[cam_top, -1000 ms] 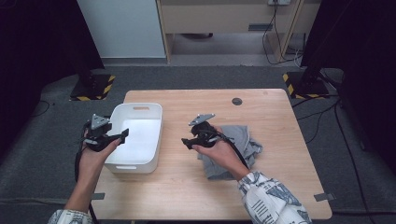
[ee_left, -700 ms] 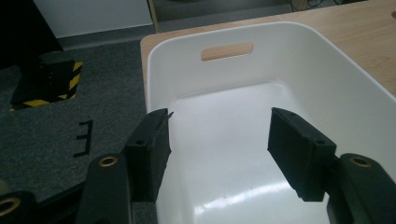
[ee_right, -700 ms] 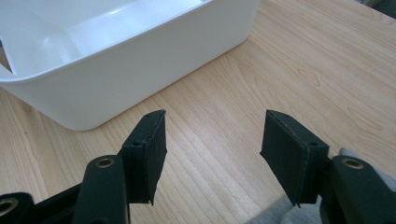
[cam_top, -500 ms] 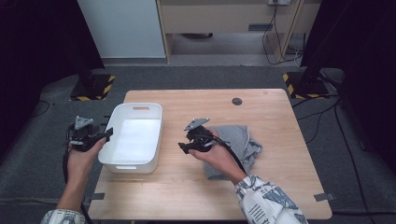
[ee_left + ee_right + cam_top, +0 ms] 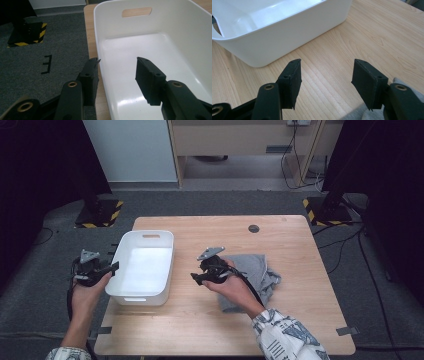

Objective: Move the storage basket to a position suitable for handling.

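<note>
**Left gripper straddles the bin wall while the cloth waits at the right**

The white bin (image 5: 142, 267) sits on the left part of the wooden table (image 5: 300, 245), its long left wall running along the table's left edge and its near end towards the near-left corner. The bin is empty; a slot handle shows in its far end wall. The left gripper (image 5: 117, 67) comes at the bin from outside the table's left edge. In the left gripper view one jaw hangs over the grey floor (image 5: 37, 62) outside the wall and the other over the white interior, so the rim of the wall lies between them. The jaws have just been closing, but they stand apart at a middling gap and neither pad presses on the plastic yet.

The right gripper (image 5: 325, 82) hovers over bare wood near the table's middle, its jaws also partly apart with nothing between them. A crumpled grey cloth (image 5: 252, 275) lies just behind it, towards the table's right side, partly under the person's right hand (image 5: 232, 287).

The risk lies in the grip on the bin. A thin, smooth wall pinched near the tips could slip out, and lifting from one side could tip the bin or drag it off the left edge. If the jaws close off the rim, they may only push the bin across the table.
</note>
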Tool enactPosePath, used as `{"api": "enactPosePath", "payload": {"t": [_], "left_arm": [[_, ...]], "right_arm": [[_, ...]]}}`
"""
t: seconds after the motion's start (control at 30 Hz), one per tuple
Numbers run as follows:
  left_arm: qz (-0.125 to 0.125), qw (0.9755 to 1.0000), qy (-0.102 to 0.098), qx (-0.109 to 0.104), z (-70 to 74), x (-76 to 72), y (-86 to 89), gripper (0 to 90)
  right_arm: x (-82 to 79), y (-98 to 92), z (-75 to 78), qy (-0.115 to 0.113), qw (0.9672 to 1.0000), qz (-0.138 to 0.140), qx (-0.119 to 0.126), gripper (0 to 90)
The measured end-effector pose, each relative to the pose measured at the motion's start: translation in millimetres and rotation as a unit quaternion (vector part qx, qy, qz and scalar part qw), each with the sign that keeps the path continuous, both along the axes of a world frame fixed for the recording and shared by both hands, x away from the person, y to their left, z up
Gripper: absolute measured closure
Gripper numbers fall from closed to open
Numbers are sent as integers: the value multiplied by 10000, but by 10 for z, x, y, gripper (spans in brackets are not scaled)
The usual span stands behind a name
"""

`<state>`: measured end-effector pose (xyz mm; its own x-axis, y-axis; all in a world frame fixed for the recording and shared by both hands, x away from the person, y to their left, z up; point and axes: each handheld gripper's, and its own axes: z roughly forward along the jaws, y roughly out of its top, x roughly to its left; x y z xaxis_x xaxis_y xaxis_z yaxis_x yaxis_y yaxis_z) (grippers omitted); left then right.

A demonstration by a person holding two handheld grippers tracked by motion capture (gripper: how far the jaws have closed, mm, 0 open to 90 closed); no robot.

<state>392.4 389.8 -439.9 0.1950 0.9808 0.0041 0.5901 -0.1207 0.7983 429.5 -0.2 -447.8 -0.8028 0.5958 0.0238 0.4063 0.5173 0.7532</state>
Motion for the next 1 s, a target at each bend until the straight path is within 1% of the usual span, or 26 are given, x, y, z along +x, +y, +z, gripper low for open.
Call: {"api": "enactPosePath", "payload": {"t": [0.1, 0.23, 0.5, 0.67, 0.9, 1.0], "left_arm": [[-13, 10000, -5, -20, 0, -2, 18, 572], [-4, 10000, 37, -29, -11, 2, 68, 597], [-19, 9999, 147, -47, -78, 20, 104, 625], [-49, 9997, 160, -157, -124, 44, 136, 652], [-46, 9997, 230, -106, -179, 75, 125, 671], [-62, 9996, 258, -122, -199, 88, 120, 680]], "right_arm": [[-7, 23, -13, 11, 10000, 54, -29, 404], [-9, 35, -30, 19, 10000, 50, -53, 402], [-15, 40, -37, 40, 10000, 63, -49, 400], [-30, 73, -56, 55, 9999, 107, -73, 398], [-26, 86, -80, 77, 9999, 118, -91, 394], [-36, 89, -82, 90, 9998, 128, -81, 391]]}}
